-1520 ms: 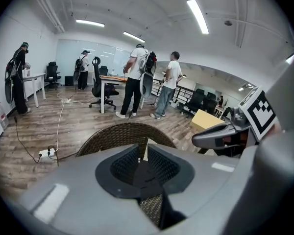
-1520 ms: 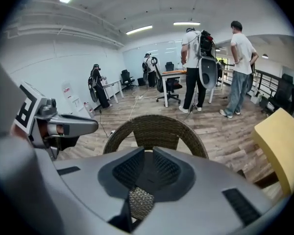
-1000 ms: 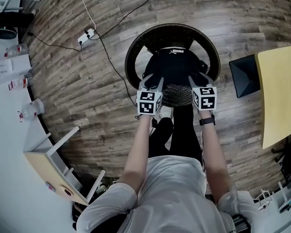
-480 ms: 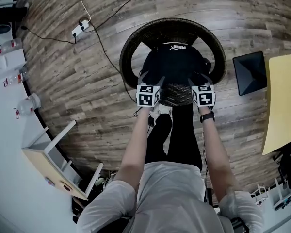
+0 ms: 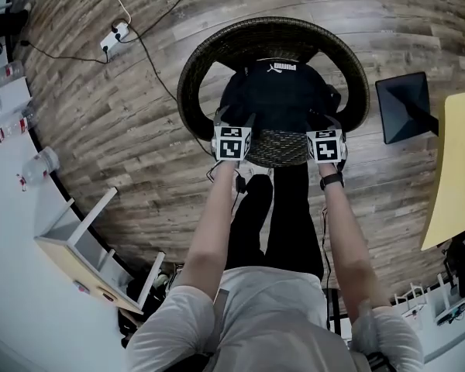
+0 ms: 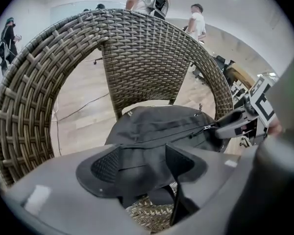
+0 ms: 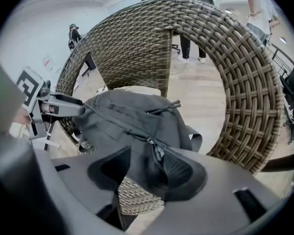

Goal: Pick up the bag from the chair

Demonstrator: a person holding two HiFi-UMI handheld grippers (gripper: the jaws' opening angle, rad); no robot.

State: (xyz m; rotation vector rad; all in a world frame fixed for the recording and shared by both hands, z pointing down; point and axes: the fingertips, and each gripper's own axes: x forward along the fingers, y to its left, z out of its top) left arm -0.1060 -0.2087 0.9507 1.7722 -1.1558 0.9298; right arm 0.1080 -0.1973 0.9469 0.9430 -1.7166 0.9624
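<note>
Head view: a soft black fabric bag [image 5: 277, 99] lies on the seat of a round woven-wicker chair [image 5: 209, 60]. The left gripper [image 5: 236, 119] and right gripper [image 5: 323, 121] flank its near corners. Left gripper view: the jaws, just opened wide, straddle the bag's corner without clamping it. Right gripper view: the jaws, likewise just opened wide, have the bag's zippered edge between them, ungripped.

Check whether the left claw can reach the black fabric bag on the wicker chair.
Likely yes: the left claw, jaws just opened, straddles the edge of the black fabric bag; nothing blocks it.
</note>
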